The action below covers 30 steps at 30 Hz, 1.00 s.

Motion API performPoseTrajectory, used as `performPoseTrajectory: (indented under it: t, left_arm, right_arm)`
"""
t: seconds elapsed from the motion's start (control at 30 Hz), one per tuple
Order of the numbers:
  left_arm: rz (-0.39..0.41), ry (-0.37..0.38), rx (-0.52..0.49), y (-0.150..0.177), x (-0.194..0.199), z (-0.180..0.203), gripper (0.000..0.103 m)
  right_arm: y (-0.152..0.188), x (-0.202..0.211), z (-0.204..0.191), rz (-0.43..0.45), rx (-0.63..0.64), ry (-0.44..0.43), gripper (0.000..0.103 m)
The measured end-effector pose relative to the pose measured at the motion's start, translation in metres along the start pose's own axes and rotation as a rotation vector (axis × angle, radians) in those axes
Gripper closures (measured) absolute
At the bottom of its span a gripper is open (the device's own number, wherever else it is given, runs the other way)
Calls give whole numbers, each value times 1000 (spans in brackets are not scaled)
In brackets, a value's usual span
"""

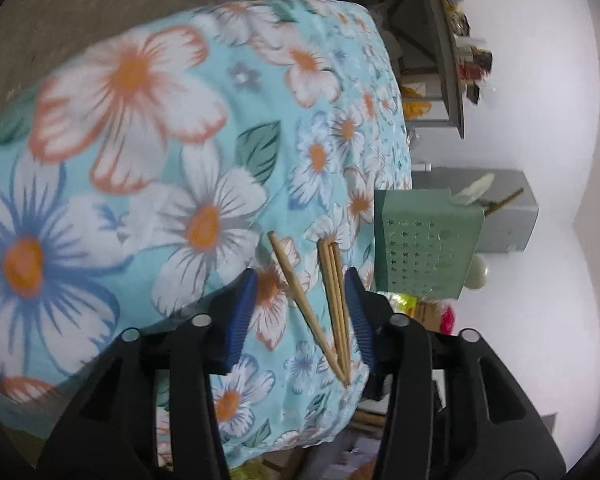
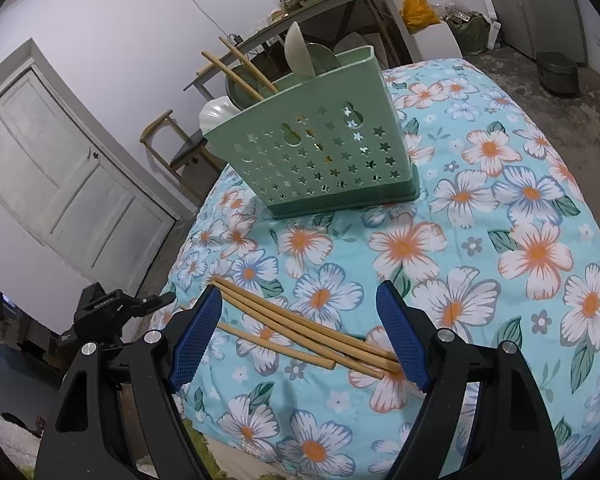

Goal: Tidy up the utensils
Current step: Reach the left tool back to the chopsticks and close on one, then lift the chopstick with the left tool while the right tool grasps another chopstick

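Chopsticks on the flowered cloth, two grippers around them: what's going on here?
A person with a gripper in each hand is sorting utensils. Loose chopsticks lie on the flowered cloth. The left gripper and right gripper are both open, straddling them without pressing on any. The green holder behind already has chopsticks and spoons standing in it.
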<state>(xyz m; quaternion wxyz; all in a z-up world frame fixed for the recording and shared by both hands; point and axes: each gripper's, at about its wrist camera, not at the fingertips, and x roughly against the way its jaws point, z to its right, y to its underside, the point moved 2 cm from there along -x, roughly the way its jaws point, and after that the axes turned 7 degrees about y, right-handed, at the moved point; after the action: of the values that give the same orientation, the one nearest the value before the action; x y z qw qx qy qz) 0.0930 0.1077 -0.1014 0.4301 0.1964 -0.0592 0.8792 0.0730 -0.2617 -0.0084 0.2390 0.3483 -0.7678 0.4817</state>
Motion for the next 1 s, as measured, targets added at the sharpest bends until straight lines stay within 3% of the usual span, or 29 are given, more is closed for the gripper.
performPoseTrajectory:
  t: [0.17,0.37,0.57,0.73,1.0]
  left_arm:
    - [-24,56,84,-1,-12,-8,75]
    - [-24,49,96,5,-27,-12,93]
    - [-9,34,76,5,-32,-11,94]
    - [2,18,14,7,-35,-4,94]
    - [9,-66,-229,15,-28,15,91]
  right_arm:
    - [1,-1,2,-6,-9,-5,26]
    - [2,-1,1,-5,-8,-7,26]
    - [3,-1,5,-5,-21,-7,26]
    - [3,1,3,2,-13,-8,26]
    - [1,1,-16,7,91,-3,34]
